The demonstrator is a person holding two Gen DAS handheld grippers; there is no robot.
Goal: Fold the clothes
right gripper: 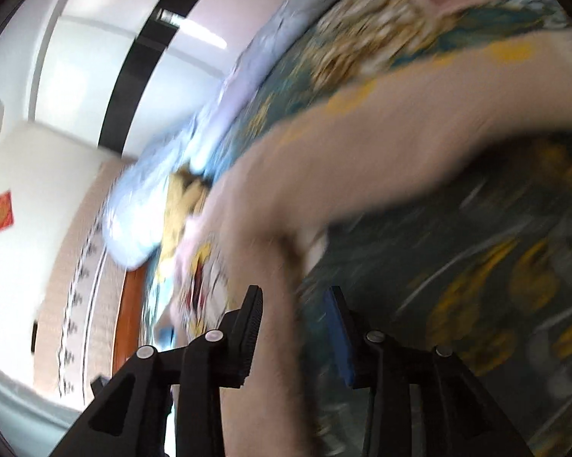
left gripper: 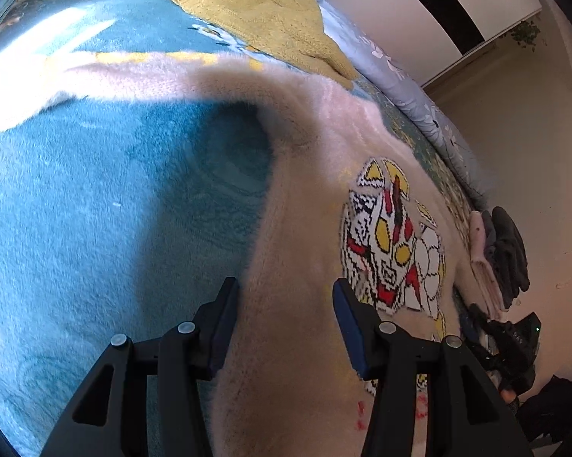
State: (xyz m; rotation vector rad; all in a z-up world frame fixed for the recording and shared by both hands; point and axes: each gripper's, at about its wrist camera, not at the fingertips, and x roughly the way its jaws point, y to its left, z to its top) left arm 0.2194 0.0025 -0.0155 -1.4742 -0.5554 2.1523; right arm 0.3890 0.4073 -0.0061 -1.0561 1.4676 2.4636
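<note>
Black two-finger tooling of the left gripper [left gripper: 284, 318] is seen nearest the lens, its jaws set partly apart with a ridge of the fluffy pale-pink sweater with a knitted cartoon figure [left gripper: 309, 266] between them; whether the pads actually press the fabric cannot be told. The sweater is spread on the plush teal blanket [left gripper: 95, 198] covering the bed, one sleeve stretched away toward the sunlit edge, apparently laid flat so that a fold can be made. A mustard-yellow knitted garment [left gripper: 263, 19] is left farther back, well apart, presumably awaiting its turn. In the blurred right view, the right gripper [right gripper: 293, 323] is shown with jaws partly open around a band of the same pink fabric, not visibly clamped.
</note>
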